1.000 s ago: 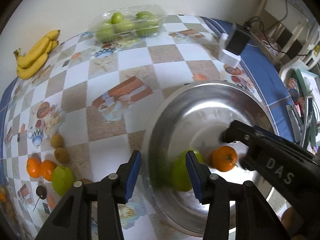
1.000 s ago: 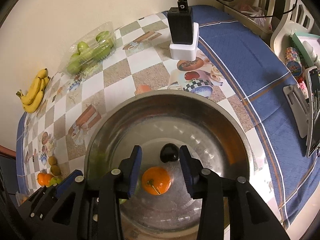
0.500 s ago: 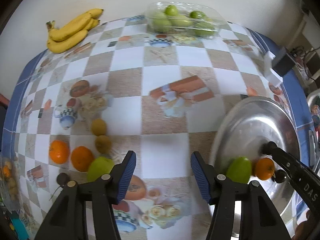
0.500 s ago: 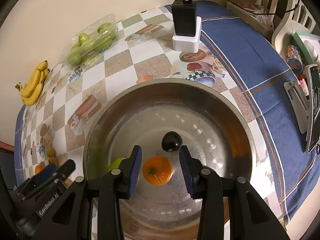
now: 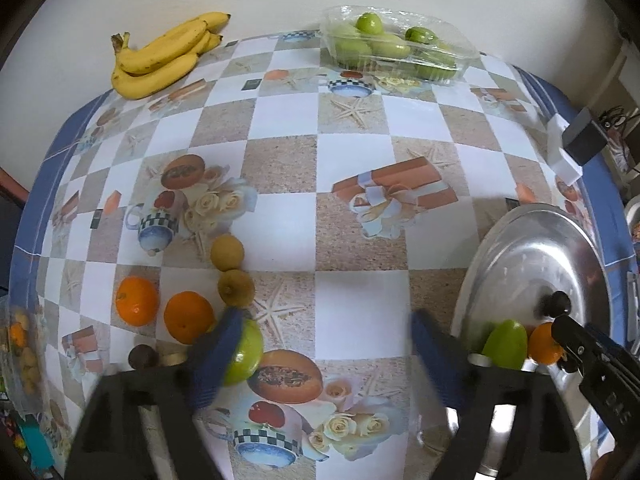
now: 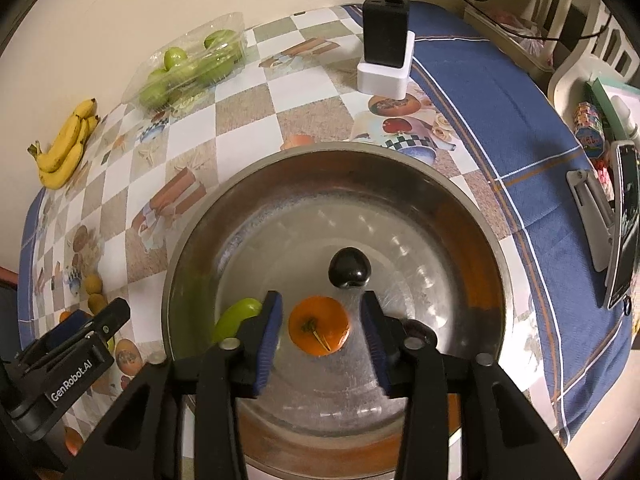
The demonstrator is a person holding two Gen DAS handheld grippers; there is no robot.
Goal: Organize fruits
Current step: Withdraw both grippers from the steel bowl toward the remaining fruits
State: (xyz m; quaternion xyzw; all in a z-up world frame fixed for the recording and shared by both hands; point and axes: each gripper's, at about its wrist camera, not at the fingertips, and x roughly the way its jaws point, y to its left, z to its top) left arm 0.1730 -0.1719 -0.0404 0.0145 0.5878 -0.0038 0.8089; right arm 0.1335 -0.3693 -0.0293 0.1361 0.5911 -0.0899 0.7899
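Over the steel bowl (image 6: 400, 160), my right gripper (image 6: 322, 340) is opening. An orange (image 6: 318, 326) lies on the bowl's bottom between its blue pads, with a gap on each side. A dark round fruit (image 6: 349, 268) and a green fruit (image 6: 236, 318) also lie in the bowl. My left gripper (image 5: 326, 356) is over the tablecloth, left of the bowl, with its jaws opening wide and nothing between them. A green apple (image 5: 246, 354) shows partly behind its left finger. Close by are two oranges (image 5: 188, 318), two brown fruits (image 5: 236, 288) and a small dark fruit (image 5: 142, 356).
Bananas (image 5: 160, 56) and a clear box of green fruit (image 5: 396, 48) lie at the far edge by the wall. A black charger on a white block (image 6: 386, 36) stands behind the bowl. A phone on a stand (image 6: 622, 220) is at the right.
My left gripper swung left from the bowl to the loose fruit, leaving the green fruit in the bowl, and its jaws widened. My right gripper's jaws spread away from the orange.
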